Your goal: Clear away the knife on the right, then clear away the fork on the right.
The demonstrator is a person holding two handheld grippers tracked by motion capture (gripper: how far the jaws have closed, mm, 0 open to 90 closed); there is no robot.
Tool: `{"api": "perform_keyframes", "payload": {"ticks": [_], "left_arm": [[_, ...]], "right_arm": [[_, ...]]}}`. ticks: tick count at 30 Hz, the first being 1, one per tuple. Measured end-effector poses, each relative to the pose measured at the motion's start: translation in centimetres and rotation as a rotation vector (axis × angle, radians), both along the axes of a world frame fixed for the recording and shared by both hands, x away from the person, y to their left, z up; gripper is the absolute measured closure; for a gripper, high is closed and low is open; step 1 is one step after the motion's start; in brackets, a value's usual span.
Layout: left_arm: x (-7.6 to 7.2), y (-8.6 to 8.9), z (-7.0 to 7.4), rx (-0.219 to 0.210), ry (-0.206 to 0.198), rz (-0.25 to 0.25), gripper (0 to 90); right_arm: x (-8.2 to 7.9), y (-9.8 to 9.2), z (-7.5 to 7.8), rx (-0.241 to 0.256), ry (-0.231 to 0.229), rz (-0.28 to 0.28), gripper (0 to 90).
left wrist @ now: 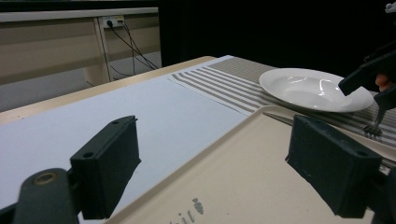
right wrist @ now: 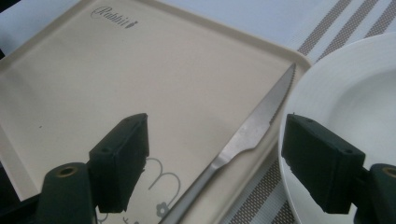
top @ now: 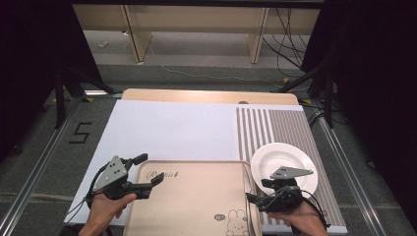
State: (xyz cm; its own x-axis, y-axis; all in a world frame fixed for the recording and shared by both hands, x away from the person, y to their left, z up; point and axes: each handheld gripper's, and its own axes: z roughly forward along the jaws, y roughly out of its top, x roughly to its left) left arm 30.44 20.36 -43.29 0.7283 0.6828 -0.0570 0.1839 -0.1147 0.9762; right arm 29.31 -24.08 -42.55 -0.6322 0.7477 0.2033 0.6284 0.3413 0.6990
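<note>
Knife [right wrist: 252, 135] between open right gripper [right wrist: 224, 158] jaws

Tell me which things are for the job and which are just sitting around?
For the job:
knife, lying on the tray's right side
tray
white plate
right gripper, open over the knife
left gripper, open

Just sitting around:
striped mat
white sheet
cables on the floor

The slim serrated steel knife [right wrist: 243, 140] looks brushed and dull; the round white ceramic plate [right wrist: 364, 93] shines glossy; the beige plastic tray [right wrist: 140, 84] is matt, smooth.
</note>
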Motion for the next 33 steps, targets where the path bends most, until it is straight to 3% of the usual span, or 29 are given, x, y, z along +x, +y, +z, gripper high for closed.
{"api": "perform_keyframes", "payload": {"ticks": [14, 23, 26, 27, 28, 33], "left_arm": [[0.1, -0.1, 0.0, 0.0, -0.007, -0.011, 15.8], [0.1, -0.1, 0.1, -0.013, -0.014, -0.018, 15.7], [0.0, -0.1, 0.1, -0.017, -0.015, -0.021, 15.7], [0.0, -0.1, 0.1, -0.014, -0.014, -0.023, 15.7], [0.0, 0.0, 0.1, -0.01, -0.019, -0.026, 15.7], [0.0, 0.1, 0.1, -0.016, -0.019, -0.026, 15.7]], "right_arm": [[-1.0, -2.6, 0.2, 0.001, 0.014, -0.054, 22.3], [-1.9, -4.2, 0.4, -0.005, -0.009, -0.095, 22.7], [-2.0, -4.7, 0.5, -0.04, -0.015, -0.115, 22.7], [-2.1, -4.7, 0.6, -0.049, 0.002, -0.132, 22.8], [-2.2, -4.9, 0.6, -0.04, -0.005, -0.109, 22.9], [-2.3, -5.5, 0.7, -0.059, -0.023, -0.12, 23.0]]}}
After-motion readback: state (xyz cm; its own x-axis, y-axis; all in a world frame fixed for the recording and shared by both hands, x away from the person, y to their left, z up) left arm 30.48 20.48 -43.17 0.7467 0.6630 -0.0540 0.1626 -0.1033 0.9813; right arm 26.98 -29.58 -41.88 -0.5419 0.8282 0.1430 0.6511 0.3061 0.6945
